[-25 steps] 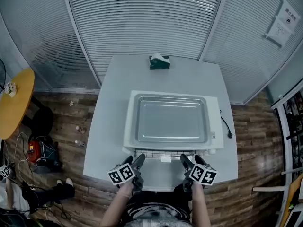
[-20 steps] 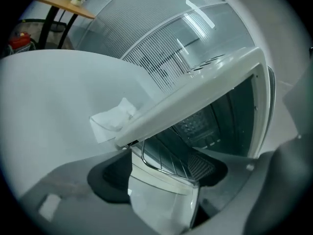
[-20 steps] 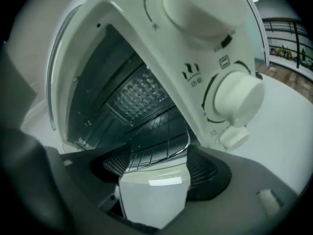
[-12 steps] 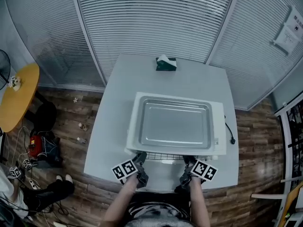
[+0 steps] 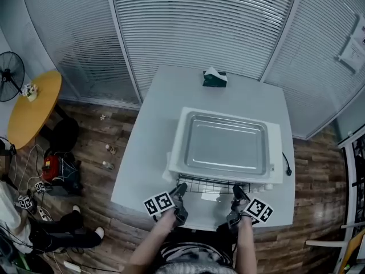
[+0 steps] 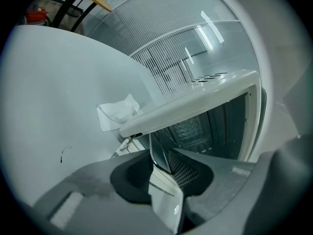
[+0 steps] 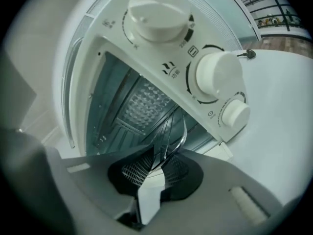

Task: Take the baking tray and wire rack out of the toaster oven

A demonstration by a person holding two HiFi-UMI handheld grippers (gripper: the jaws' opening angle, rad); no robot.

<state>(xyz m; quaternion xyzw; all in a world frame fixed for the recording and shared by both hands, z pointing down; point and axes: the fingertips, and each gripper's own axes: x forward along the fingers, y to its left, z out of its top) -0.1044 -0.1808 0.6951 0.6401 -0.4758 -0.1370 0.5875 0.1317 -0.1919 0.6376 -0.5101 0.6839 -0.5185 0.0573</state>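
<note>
Wire rack projects partway from the open front of the toaster oven. Left tongs grip the rack's front edge towards the oven's left side. Right tongs grip it towards the oven's right side, below the control knobs. Both pairs of jaws have just been closing, and the rack's wires sit pinched between the pads. Baking tray lies flat on top of the oven. The oven stands on a white bench. A green tissue box sits behind the oven, well apart.
</note>
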